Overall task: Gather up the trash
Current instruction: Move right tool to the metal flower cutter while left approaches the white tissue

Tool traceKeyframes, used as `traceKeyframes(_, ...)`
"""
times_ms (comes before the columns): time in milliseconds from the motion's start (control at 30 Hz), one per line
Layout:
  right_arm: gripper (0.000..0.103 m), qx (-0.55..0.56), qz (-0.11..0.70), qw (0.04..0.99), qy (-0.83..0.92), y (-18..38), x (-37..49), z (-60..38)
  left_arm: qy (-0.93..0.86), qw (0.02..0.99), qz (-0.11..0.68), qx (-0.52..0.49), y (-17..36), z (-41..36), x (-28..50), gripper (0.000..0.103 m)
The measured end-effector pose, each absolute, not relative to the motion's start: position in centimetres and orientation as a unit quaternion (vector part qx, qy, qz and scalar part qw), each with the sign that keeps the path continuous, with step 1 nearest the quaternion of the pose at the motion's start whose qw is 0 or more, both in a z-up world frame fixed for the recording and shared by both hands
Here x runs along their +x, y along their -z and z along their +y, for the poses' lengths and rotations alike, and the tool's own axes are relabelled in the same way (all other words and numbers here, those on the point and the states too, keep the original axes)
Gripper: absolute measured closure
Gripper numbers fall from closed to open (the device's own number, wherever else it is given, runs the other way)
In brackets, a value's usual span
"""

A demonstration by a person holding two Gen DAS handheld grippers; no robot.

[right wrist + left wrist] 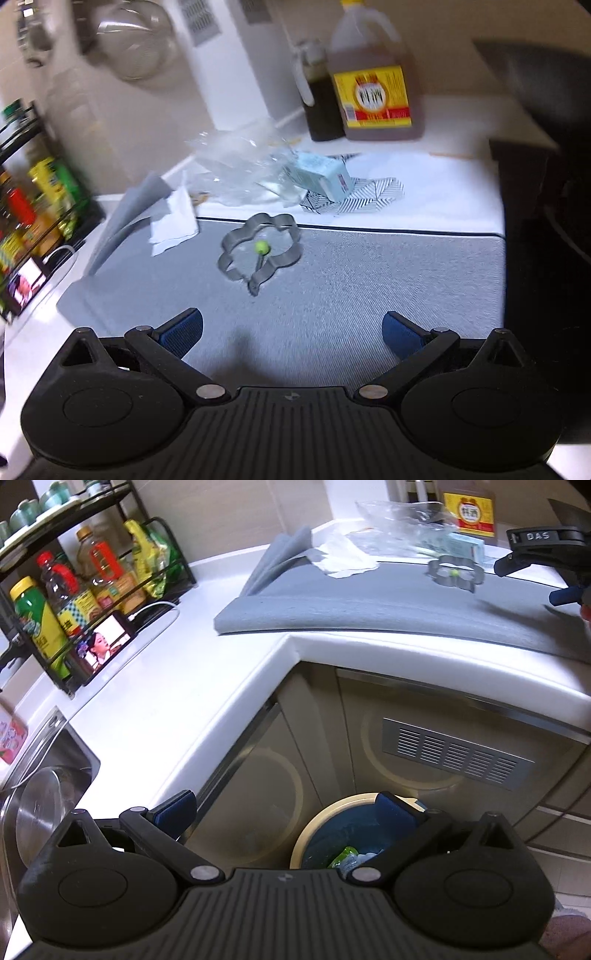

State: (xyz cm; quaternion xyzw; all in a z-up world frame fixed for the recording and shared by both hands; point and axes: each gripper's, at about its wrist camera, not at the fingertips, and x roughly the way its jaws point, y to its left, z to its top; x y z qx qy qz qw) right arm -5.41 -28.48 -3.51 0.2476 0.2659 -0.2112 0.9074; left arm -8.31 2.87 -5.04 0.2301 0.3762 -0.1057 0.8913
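My left gripper [286, 808] is open and empty, hanging over a cream-rimmed trash bin [325, 808] on the floor that holds a green wrapper [343, 854] and other scraps. My right gripper [291, 328] is open and empty above the grey mat [369, 280]; it also shows in the left wrist view [532, 579]. On the counter lie a crumpled white tissue [173, 225], a clear plastic bag [236, 170] and a small pale blue carton [321, 175]. The tissue [345, 559] and the bag [399, 520] also show in the left wrist view.
A flower-shaped metal ring with a green knob [260, 247] lies on the mat. A large sauce jug [373, 81] and a dark bottle [319, 103] stand at the back. A bottle rack [85, 583], a phone [103, 646] and a sink [48, 775] are at left.
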Motion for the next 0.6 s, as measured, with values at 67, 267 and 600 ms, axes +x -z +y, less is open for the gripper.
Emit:
traceKeyframes(67, 0.0, 0.232, 0.277, 0.907, 0.217, 3.9, -3.8, -28.7, 0.101, 0.891, 0.378, 0.229, 5.0, 3.2, -7.8, 0.0)
traceKeyframes(267, 0.0, 0.192, 0.296, 0.913, 0.205, 5.1, 0.3, -28.7, 0.085, 0.897, 0.376, 0.215, 4.2, 3.2, -5.6, 0.0)
traceKeyframes(600, 0.0, 0.077, 0.314, 0.926, 0.194, 6.3, 5.5, -27.4, 0.109, 0.922, 0.325, 0.179, 1.0, -2.9, 1.6, 0.0)
